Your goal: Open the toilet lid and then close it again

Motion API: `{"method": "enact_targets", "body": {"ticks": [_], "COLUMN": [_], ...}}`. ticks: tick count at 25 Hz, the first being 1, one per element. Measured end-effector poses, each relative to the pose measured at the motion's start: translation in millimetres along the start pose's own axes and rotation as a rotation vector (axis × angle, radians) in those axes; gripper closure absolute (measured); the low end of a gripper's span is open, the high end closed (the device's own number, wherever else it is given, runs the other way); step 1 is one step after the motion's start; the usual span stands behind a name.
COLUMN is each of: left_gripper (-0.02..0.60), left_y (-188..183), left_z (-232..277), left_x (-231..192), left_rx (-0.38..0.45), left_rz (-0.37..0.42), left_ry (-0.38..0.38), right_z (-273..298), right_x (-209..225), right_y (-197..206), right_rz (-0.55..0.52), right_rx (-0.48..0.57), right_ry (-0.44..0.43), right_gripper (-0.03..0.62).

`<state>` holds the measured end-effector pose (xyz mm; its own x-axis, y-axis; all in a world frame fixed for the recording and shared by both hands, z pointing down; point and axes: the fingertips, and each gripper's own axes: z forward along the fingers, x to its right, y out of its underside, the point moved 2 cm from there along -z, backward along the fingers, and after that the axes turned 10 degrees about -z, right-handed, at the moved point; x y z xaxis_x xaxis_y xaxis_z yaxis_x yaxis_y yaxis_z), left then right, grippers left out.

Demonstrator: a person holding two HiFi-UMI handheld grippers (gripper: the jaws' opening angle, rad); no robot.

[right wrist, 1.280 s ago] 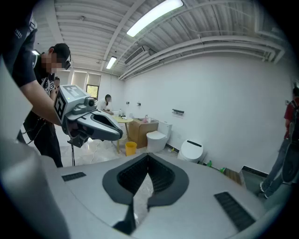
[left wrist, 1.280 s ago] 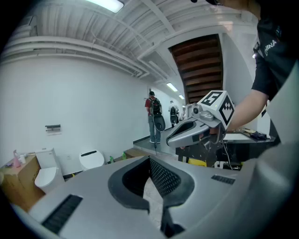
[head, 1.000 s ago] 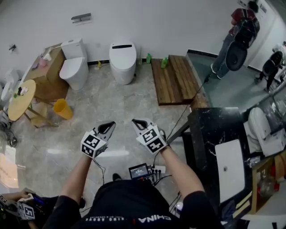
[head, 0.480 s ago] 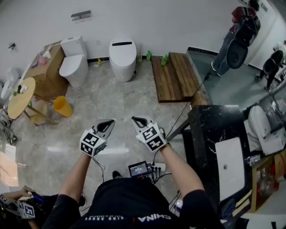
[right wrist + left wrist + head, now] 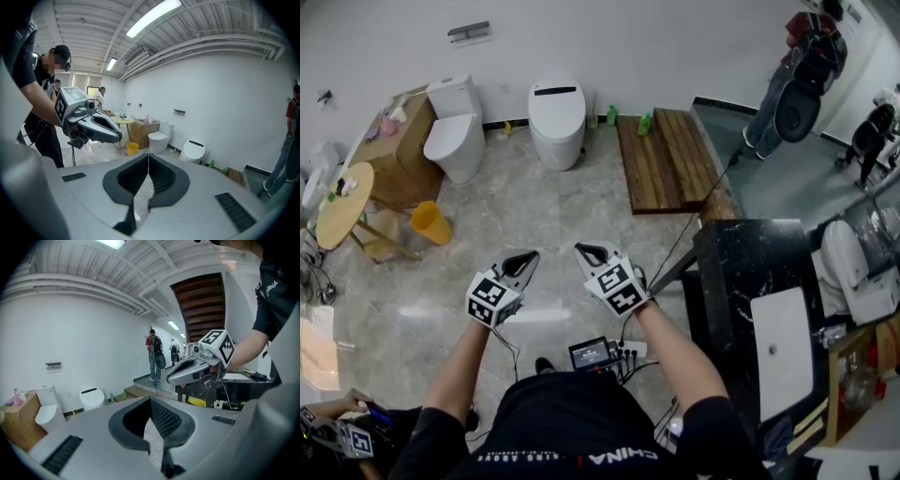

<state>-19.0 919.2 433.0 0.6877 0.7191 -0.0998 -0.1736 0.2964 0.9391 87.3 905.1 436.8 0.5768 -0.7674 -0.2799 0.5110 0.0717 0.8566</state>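
Observation:
Two white toilets stand far off against the back wall. The oval one (image 5: 558,117) (image 5: 92,398) (image 5: 193,151) has its lid down. The one with a tank (image 5: 455,131) (image 5: 46,411) (image 5: 158,139) stands to its left, lid also down. My left gripper (image 5: 525,259) (image 5: 150,401) and right gripper (image 5: 586,251) (image 5: 148,155) hover side by side over the marble floor, well short of both toilets. Both are shut, with nothing between their jaws. In each gripper view the other gripper shows beside it.
A wooden platform (image 5: 666,164) lies right of the toilets. A yellow bin (image 5: 432,228), a round table (image 5: 342,206) and a brown cabinet (image 5: 398,155) stand at left. A black counter with a white basin (image 5: 778,347) is at right. A person (image 5: 787,84) stands far right. A screen unit with cables (image 5: 592,356) lies at my feet.

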Motion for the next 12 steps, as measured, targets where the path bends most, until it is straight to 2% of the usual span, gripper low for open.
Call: {"method": "enact_targets", "body": {"ticks": [6,12], "left_gripper": [0.572,0.572], "left_y": [0,5], "left_z": [9,29], "left_x": [1,5], "left_rx": [-0.012,-0.030], "left_rz": [-0.004,-0.017], "left_ry": [-0.012,-0.044], "right_z": [-5,-14], "right_x": [8,26], "right_y": [7,39], "right_rz": [0.005,0.016], "right_rx": [-0.001,-0.017], "right_ry": [-0.006,-0.020], "right_gripper": [0.579,0.579]}}
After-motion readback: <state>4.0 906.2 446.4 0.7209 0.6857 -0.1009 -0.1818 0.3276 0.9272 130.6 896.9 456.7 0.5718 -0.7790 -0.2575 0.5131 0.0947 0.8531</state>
